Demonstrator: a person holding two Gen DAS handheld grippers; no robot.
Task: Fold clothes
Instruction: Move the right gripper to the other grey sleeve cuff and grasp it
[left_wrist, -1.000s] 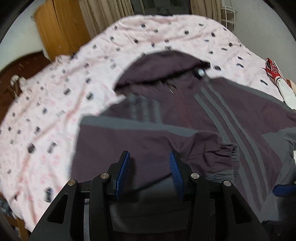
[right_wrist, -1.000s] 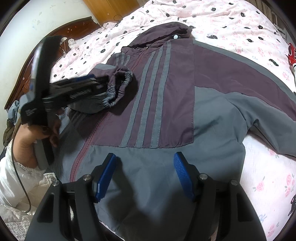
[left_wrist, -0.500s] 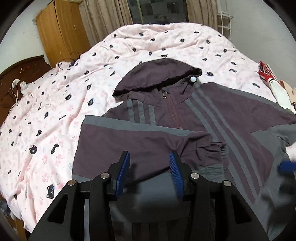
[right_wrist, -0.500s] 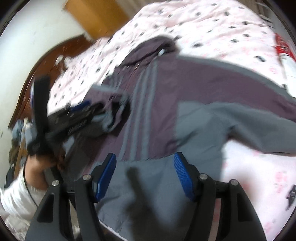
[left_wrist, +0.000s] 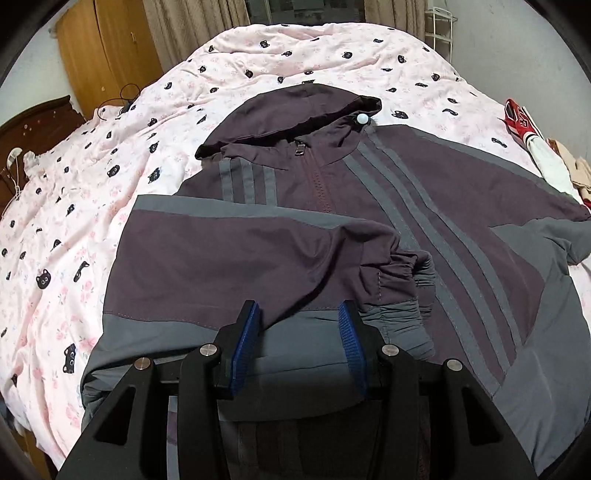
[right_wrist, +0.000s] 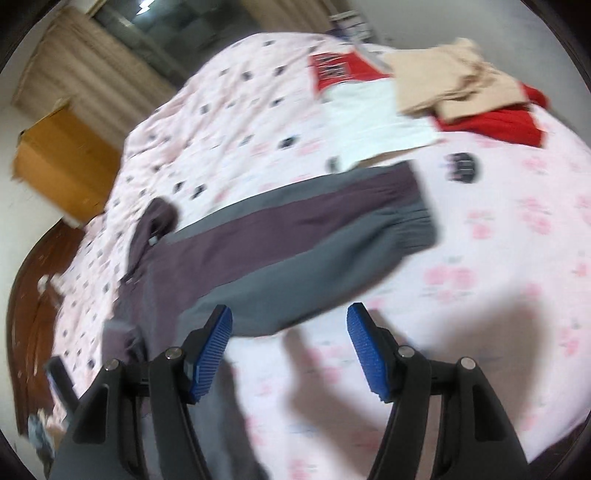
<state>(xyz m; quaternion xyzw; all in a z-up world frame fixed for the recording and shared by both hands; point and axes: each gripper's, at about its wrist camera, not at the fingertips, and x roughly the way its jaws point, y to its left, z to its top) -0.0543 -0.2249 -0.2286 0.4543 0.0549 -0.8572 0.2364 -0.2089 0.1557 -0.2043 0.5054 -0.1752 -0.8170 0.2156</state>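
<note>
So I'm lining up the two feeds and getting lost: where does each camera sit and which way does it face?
Left wrist: sits behind the left tongs, angled down at the purple-and-grey hooded jacket on the pink cat-print bedspread, one sleeve folded across its chest; only the open tongs show.
Right wrist: sits behind the right tongs, angled down and blurred, facing the jacket's outstretched sleeve and a red, white and beige clothes pile; open, empty tongs show.
Shared: the jacket, bedspread, clothes pile.
</note>
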